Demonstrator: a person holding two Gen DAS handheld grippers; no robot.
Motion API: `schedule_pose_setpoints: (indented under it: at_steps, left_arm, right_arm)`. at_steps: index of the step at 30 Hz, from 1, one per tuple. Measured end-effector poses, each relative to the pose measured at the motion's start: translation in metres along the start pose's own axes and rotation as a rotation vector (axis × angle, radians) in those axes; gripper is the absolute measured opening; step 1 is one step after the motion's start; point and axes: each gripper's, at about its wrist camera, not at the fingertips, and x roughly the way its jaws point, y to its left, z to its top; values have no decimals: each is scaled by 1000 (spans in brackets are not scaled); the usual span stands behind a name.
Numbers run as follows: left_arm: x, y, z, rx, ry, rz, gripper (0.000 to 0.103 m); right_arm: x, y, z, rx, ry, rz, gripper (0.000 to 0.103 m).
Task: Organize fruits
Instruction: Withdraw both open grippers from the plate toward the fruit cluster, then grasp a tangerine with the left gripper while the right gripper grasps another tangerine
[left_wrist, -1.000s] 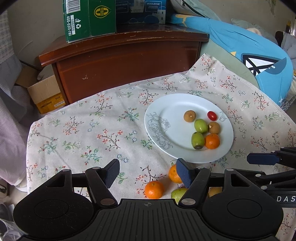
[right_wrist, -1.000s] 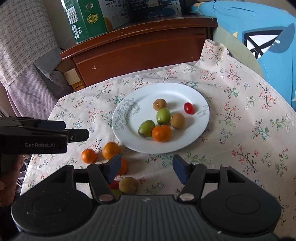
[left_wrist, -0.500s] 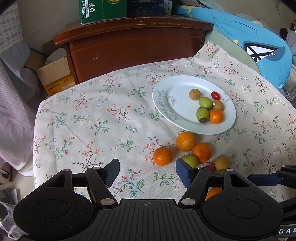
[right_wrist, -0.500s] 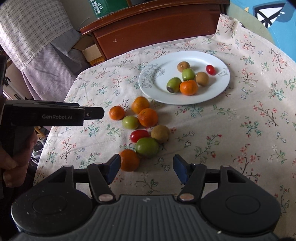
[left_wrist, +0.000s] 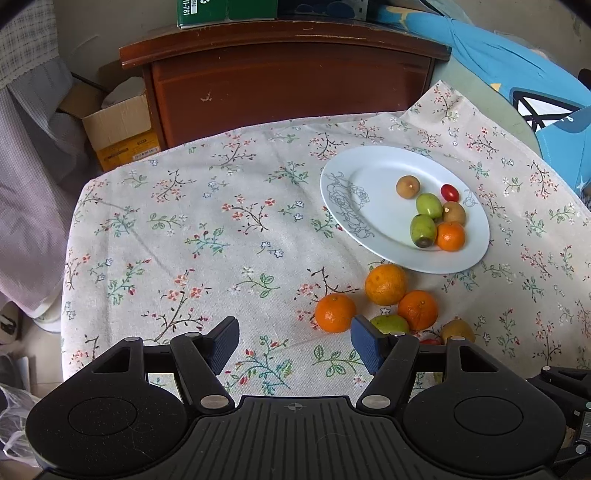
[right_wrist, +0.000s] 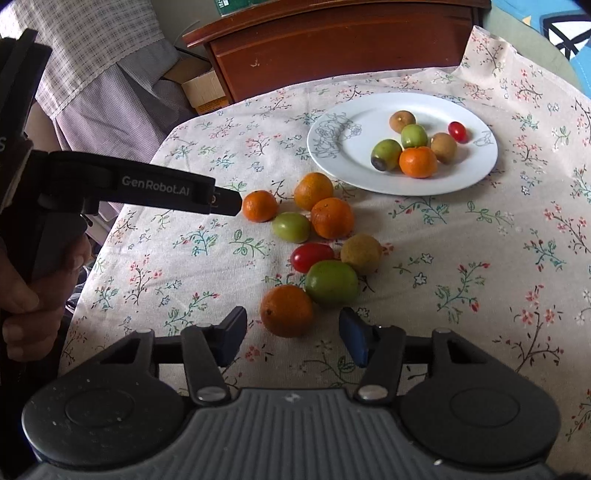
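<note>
The right gripper (right_wrist: 291, 332) has just narrowed its jaws, still ungrasping, around the near orange (right_wrist: 286, 310) on the tabletop (right_wrist: 461, 258). The left gripper (left_wrist: 293, 345) hangs released. Judged next: grasp, then transfer to the plate (right_wrist: 480, 170).

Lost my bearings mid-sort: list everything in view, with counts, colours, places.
plate: one, white, far on cloth
plated fruit: six; two green, two brown, one orange, one red tomato
loose fruit: eight; four orange, two green, one brown, one red tomato; on cloth before plate
tablecloth: one, floral, spread under fruit
cabinet: one, brown, behind cloth
cardboard box: one, tan, beside cabinet
left gripper: one, black, open, empty
right gripper: one, black, jaws have just been closing, nearest orange between, untouched
hand: one, holding left gripper
</note>
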Motion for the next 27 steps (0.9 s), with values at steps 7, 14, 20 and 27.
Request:
schedule_pose_setpoints:
  at_steps: [7, 14, 20, 27]
  left_arm:
    - [10, -7, 0, -6, 8, -35, 64]
    - [22, -6, 1, -30, 23, -39, 56]
    - [30, -7, 6, -74, 22, -74, 55]
    - [40, -9, 7, -83, 40, -72, 35]
  right_arm:
    - [3, 2, 1, -12, -13, 0, 31]
    - [1, 0, 1, 16, 1, 12, 31]
    - [2, 0, 1, 23, 1, 13, 31]
    - [2, 1, 1, 17, -1, 11, 31]
